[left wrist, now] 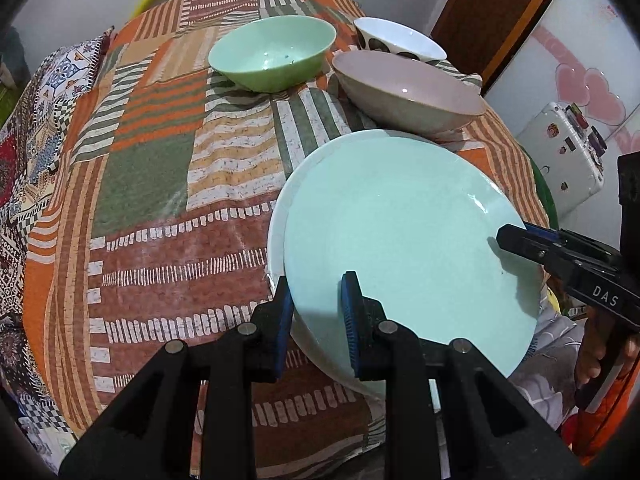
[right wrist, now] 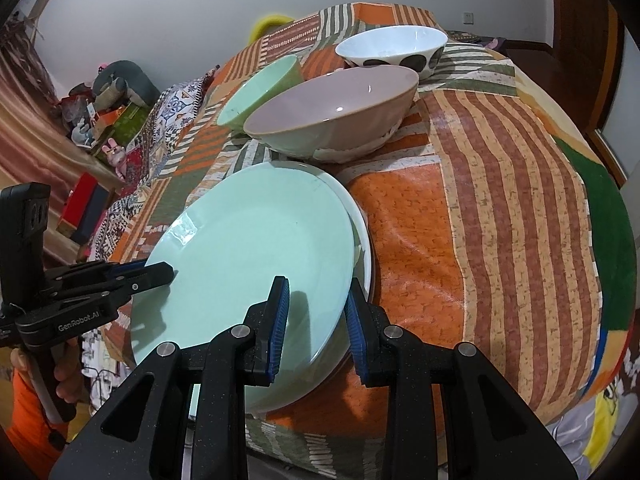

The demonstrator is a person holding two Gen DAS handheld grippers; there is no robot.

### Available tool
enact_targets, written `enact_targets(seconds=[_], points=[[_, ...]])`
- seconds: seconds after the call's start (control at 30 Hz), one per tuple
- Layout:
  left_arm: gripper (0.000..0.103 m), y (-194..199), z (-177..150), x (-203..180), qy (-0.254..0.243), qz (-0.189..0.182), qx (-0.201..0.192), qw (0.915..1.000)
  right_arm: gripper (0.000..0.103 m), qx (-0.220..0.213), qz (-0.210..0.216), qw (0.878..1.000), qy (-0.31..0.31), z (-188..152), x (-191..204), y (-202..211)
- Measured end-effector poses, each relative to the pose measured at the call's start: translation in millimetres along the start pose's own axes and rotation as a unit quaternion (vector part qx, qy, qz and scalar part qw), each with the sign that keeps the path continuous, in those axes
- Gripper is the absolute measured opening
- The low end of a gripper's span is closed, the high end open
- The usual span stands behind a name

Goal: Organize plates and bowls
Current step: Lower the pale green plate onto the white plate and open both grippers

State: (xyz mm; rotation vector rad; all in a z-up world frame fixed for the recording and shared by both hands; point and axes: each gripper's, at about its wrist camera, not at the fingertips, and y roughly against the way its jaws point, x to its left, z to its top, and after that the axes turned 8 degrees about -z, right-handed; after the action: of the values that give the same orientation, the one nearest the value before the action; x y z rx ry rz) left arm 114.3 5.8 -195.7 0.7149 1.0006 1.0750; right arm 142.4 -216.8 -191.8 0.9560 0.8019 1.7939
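Note:
A mint green plate point(left wrist: 404, 240) lies on a white plate point(left wrist: 280, 216) near the table's front edge. My left gripper point(left wrist: 318, 320) straddles the rim of both plates, one pad under, one on top, apparently gripping. My right gripper point(right wrist: 318, 320) straddles the opposite rim of the green plate point(right wrist: 248, 264) and white plate point(right wrist: 362, 236) the same way. Each gripper shows in the other's view: the right one point(left wrist: 520, 240), the left one point(right wrist: 152, 272). Behind stand a green bowl point(left wrist: 272, 52), a pinkish-beige bowl point(left wrist: 408, 92) and a white spotted bowl point(left wrist: 400, 40).
The table is covered with a striped orange, green and brown patchwork cloth point(left wrist: 160, 168). A white appliance with stickers point(left wrist: 568, 148) stands beyond the table's right side. Cluttered shelves with toys and boxes point(right wrist: 104, 120) lie off the left side.

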Motion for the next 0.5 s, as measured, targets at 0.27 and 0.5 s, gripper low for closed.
enact_targets(seconds=[0.27, 0.5], points=[[0.023, -2.2, 3.6, 0.1, -0.002, 0.004, 0.000, 1.0000, 0.026, 0.002, 0.004, 1.000, -0.003, 1.0, -0.3, -1.6], [0.023, -1.8, 3.0, 2.9, 0.004, -0.001, -0.006, 1.0000, 0.028, 0.001, 0.006, 1.000, -0.002, 2.6, 2.2, -2.9]])
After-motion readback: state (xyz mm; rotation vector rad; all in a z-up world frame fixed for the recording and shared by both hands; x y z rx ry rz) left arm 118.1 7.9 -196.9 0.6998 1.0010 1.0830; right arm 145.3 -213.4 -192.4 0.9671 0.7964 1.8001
